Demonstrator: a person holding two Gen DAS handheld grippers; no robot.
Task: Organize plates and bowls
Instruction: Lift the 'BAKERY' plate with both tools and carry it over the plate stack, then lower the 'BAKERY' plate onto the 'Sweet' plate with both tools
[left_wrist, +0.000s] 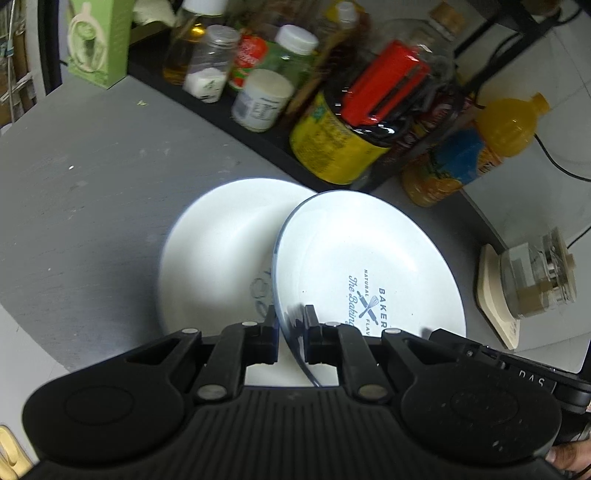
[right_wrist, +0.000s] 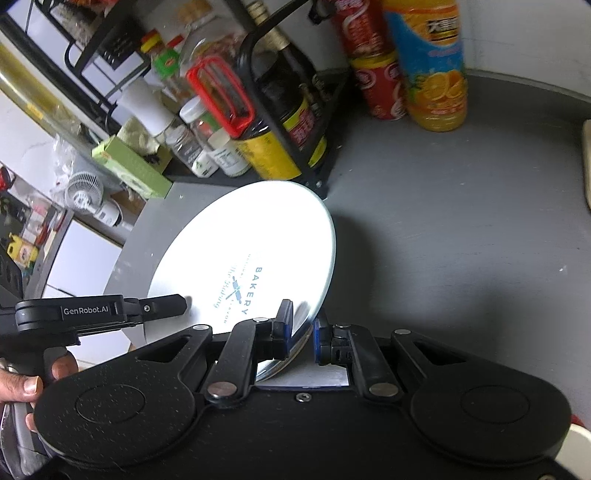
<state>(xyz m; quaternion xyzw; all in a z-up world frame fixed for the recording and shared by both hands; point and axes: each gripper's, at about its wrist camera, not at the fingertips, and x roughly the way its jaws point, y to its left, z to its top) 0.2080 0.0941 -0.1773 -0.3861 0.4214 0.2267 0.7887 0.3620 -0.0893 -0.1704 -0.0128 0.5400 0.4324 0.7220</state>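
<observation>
1. You are holding the printed plate (left_wrist: 369, 266) tilted at the centre of the left wrist view, its lower rim overlapping the second plate (left_wrist: 218, 254), which is lying flat on the grey table (left_wrist: 92, 177).
2. Your left gripper (left_wrist: 291, 325) is pinching that tilted plate's near rim between its closed fingers.
3. Your right gripper (right_wrist: 303, 325) is clamping the same plate's rim at lower centre of its own view.
4. The orange juice bottle (right_wrist: 432, 70) is standing at upper right there, beside the black rack (right_wrist: 295, 110) of jars.
</observation>
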